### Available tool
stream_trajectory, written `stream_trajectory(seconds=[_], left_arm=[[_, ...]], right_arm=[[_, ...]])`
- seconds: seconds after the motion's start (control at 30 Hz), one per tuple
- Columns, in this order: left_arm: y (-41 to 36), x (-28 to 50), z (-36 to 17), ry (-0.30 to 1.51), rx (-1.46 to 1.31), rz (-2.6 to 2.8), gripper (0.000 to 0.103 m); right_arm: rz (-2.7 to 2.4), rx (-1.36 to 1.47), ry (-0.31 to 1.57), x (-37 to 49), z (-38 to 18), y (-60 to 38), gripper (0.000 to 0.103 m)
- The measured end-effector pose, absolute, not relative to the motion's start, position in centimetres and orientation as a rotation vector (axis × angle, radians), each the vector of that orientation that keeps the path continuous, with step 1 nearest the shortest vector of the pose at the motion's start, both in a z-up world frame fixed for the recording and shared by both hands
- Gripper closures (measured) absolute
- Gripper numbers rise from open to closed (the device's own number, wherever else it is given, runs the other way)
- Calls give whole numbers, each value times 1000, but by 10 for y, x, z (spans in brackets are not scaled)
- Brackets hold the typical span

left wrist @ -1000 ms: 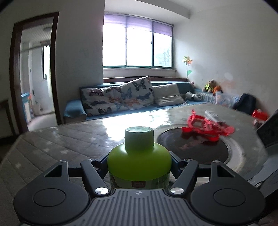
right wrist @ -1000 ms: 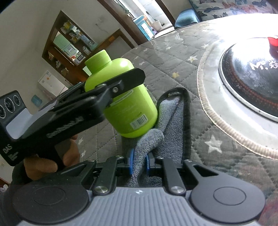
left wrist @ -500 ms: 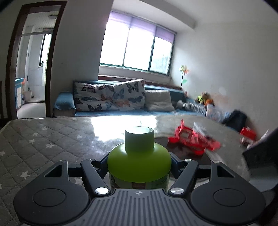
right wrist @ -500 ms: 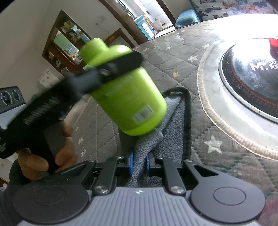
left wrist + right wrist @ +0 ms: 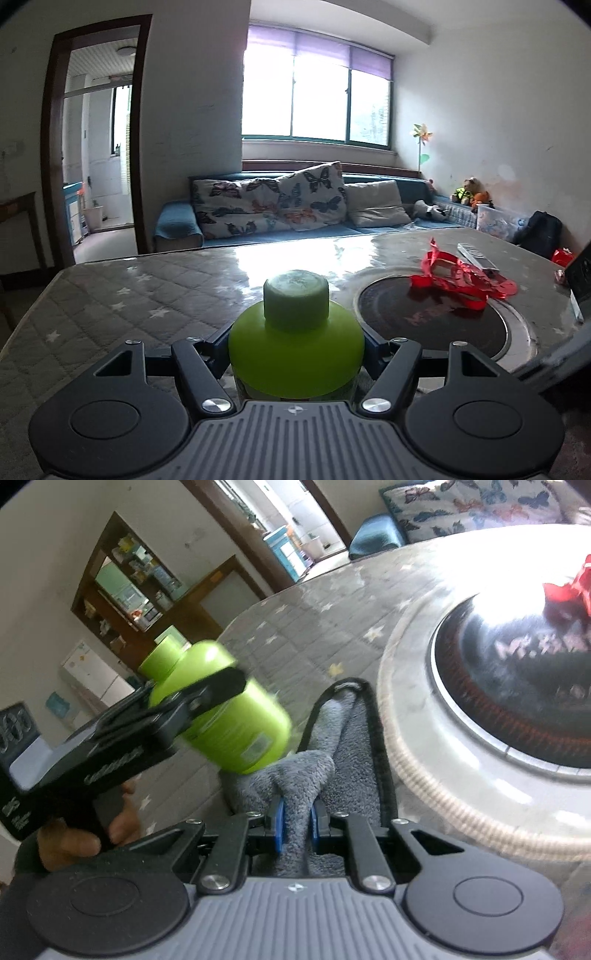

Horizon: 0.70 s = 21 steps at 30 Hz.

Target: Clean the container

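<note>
bottle: we saw the green container [image 5: 221, 709] tilted, lifted off the table, its base touching the grey cloth [image 5: 295, 771].
left gripper [image 5: 295, 350]: we found it clamped on the container's sides just below the shoulder.
right gripper [image 5: 294, 823]: we found it pinched tight on a fold of the cloth.
risk: we judged the smooth rounded plastic could twist or slide out of the narrow pads if the cloth dragged hard on the base.
risk two: we thought the thick cloth could pull free of the pinch.
materials: we noted glossy moulded plastic with a cylindrical cap [image 5: 295, 299], fluffy dark-edged towelling, a quilted star-print table cover [image 5: 122, 302].
</note>
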<state>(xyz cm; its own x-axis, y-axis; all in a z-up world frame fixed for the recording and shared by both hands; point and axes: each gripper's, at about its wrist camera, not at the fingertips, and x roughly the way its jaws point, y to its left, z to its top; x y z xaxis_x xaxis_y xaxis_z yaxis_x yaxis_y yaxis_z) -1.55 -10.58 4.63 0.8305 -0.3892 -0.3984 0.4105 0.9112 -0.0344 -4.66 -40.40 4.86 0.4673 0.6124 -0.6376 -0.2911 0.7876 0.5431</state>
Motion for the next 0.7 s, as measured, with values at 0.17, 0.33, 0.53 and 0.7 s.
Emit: stream_trajectory(seconds=[0.17, 0.33, 0.53, 0.7], left_arm=[[-104, -15, 45, 418, 51, -404, 32], [-100, -10, 42, 437, 54, -381, 32], [-98, -9, 42, 440, 47, -377, 32], [-97, -9, 43, 441, 43, -377, 32]], right_arm=[[526, 361, 905, -24, 51, -403, 90], [485, 316, 876, -5, 54, -395, 90], [454, 289, 865, 8, 53, -388, 90], [384, 283, 848, 14, 55, -385, 90]])
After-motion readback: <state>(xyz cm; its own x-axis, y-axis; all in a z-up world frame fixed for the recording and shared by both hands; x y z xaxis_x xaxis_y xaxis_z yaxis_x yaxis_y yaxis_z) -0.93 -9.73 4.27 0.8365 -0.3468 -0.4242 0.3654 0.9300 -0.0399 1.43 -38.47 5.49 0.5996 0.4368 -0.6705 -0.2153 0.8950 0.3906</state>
